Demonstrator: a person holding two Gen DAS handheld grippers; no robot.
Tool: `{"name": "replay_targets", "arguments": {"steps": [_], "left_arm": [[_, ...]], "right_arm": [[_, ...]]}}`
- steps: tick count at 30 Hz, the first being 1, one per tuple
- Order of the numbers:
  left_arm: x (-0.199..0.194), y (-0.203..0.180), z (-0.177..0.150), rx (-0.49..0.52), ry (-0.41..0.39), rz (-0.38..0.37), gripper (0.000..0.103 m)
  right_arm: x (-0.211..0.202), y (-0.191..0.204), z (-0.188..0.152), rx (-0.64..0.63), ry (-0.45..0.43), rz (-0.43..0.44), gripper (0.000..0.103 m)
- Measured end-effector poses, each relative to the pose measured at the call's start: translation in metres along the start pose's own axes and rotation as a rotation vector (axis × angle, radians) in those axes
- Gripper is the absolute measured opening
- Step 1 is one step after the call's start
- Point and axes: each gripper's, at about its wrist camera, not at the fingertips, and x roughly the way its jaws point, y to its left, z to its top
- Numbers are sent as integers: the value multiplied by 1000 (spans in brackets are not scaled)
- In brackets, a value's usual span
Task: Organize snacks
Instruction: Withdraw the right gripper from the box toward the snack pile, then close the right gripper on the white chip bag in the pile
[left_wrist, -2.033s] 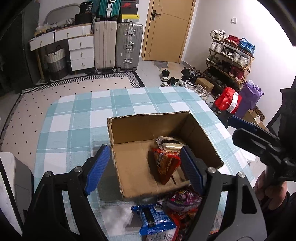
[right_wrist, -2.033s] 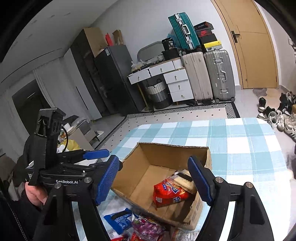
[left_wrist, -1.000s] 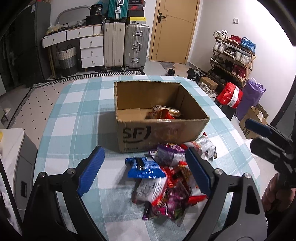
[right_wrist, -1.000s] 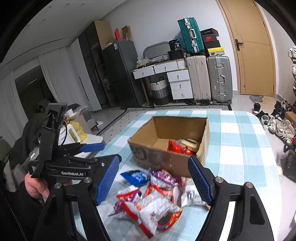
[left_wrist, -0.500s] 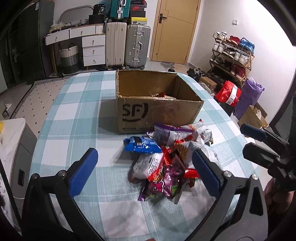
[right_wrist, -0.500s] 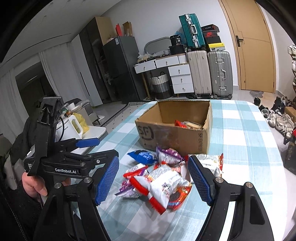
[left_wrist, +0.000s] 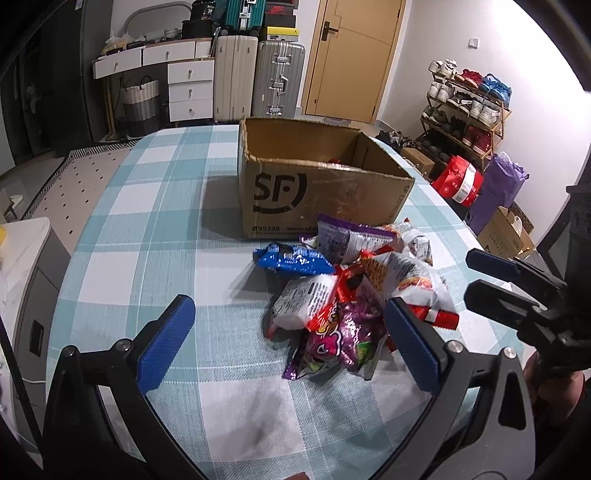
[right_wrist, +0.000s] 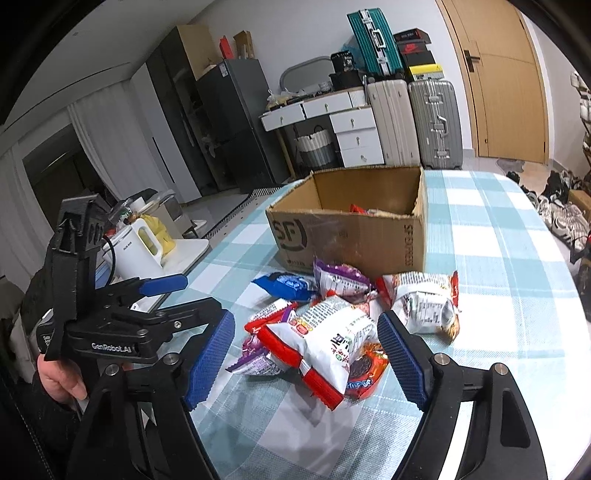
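Hovering over a heap of snacks (left_wrist: 354, 291), the left gripper (left_wrist: 288, 339) has its blue pads spread wide; its jaws have just been opening, and nothing is pinched between them, though the near edge of the heap shows through the gap. The right gripper (right_wrist: 306, 354) hangs over the same heap from the other side, jaws also apart and just widening a little, with a white packet (right_wrist: 325, 339) showing between the pads but not pressed by them.

The snacks lie on a counter (left_wrist: 155, 206) covered with a teal-and-white check cloth, bunched together just in front of a box (left_wrist: 317, 192). A blue packet (left_wrist: 291, 260) sits at the left edge of the heap, nearest the box's printed face. A purple packet (left_wrist: 343, 236) leans against the box front. Red-and-white packets overlap in the middle, and a purple bag (left_wrist: 340, 339) with a cartoon print lies nearest the left gripper. In the right wrist view another white packet (right_wrist: 424, 302) rests slightly apart at the right of the heap.

The box stands upright with its top open; a bit of red wrapper (right_wrist: 358, 209) and something pale show inside, near the far wall.

Each wrist view catches the other gripper at the frame edge, held by a hand (right_wrist: 59, 380). Behind the counter stand suitcases (left_wrist: 258, 77), white drawers (left_wrist: 188, 85) and a shoe rack (left_wrist: 469, 107).
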Motion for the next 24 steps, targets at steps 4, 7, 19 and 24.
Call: {"name": "replay_targets", "arguments": {"steps": [4, 7, 19, 24], "left_arm": [[8, 5, -5, -5, 15, -6, 102], [15, 9, -8, -10, 24, -10, 102], [36, 29, -13, -42, 51, -29, 102], [44, 34, -16, -54, 63, -33, 102]], "right_arm": [[13, -3, -3, 13, 31, -6, 82], [24, -8, -5, 31, 57, -13, 82], [60, -21, -5, 93, 124, -8, 83], [69, -24, -2, 106, 134, -12, 87]]}}
